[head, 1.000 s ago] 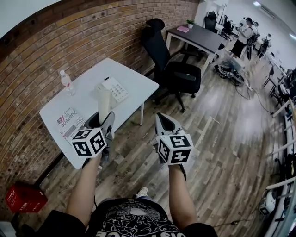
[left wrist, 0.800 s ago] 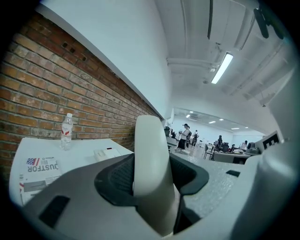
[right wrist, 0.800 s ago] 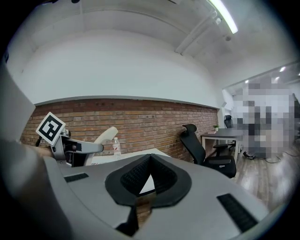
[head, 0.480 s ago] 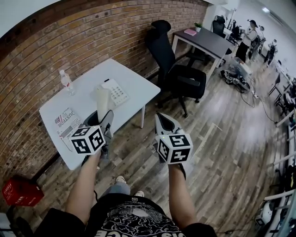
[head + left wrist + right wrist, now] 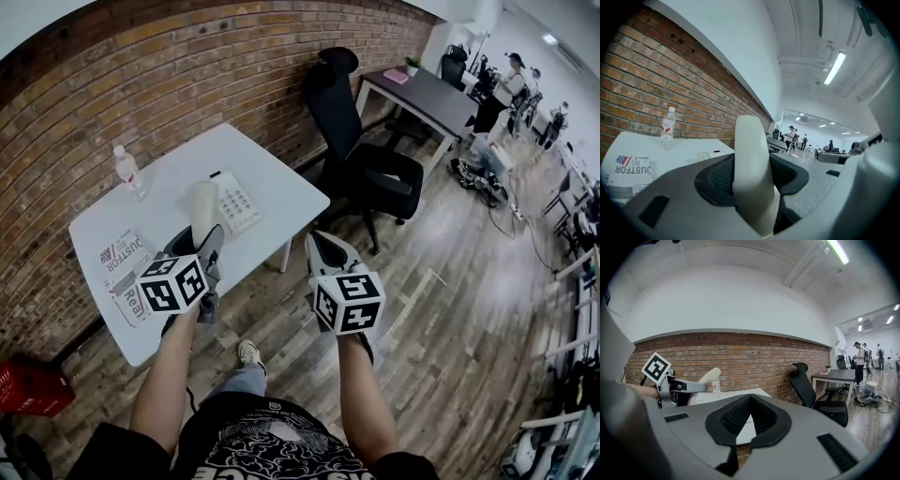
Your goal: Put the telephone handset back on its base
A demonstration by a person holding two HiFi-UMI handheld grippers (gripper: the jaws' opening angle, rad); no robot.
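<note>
Beside white table (image 5: 272,183), left gripper (image 5: 199,240) clamping handset (image 5: 203,202), right gripper (image 5: 319,246) closed, empty, magazine (image 5: 122,272) reading "JUSTOR"

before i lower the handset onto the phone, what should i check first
1. Grip on the handset: ok. The left gripper has its jaws shut on it.
2. Handset lined up with the phone: not ok. It stands upright in the jaws and is not set down on the phone.
3. Cradle side of the phone free: cannot tell. The handset hides that part in the head view.
4. Right gripper out of the way: ok. It is shut, empty, and off the table, over the floor.
5. Bottle and magazine apart from the phone: ok. Both sit toward the table's left end.
</note>
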